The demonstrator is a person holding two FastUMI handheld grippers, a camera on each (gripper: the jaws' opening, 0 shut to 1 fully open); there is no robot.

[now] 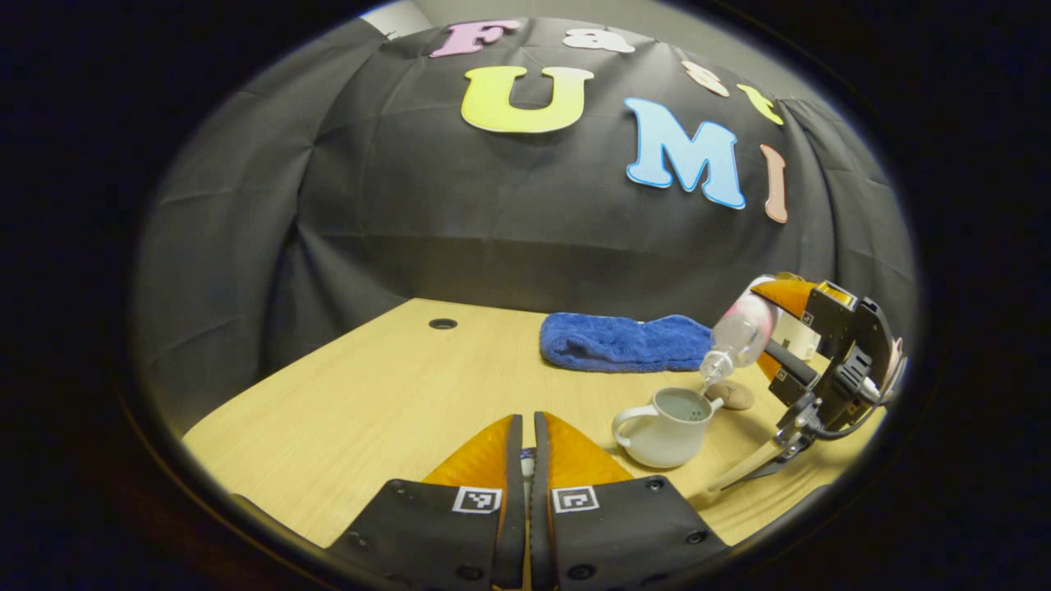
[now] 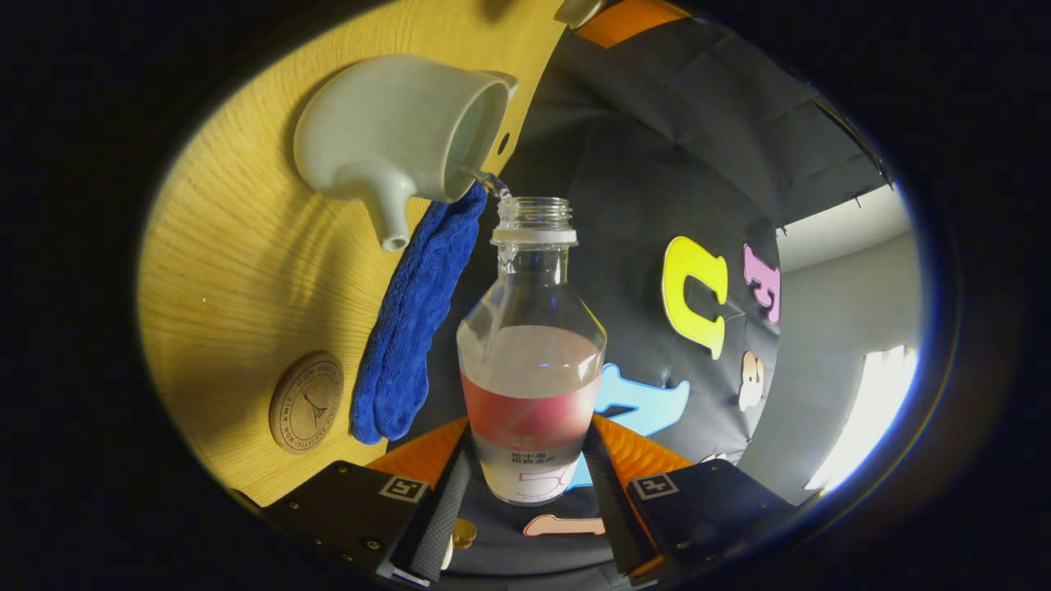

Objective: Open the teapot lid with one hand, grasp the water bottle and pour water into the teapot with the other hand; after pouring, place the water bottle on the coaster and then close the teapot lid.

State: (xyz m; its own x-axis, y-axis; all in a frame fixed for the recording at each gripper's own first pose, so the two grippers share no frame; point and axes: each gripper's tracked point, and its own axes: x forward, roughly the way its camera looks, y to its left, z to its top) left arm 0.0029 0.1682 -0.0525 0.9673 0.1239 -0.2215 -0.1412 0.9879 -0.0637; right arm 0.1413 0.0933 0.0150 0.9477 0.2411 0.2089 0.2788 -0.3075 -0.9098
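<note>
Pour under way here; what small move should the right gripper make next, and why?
Probably hold the tilt a moment longer. The right gripper clamps the water bottle, whose mouth is at the open teapot with a thin stream running in, and water remains inside. The coaster lies free beside the blue towel.

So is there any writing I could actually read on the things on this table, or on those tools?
Water bottle: printed label, too small to read.
Coaster: letters ringed round a tower drawing, too small to read.
Left hand-held gripper, right hand-held gripper: square black-and-white markers, patterns, no words.
Teapot, blue towel: none.
</note>
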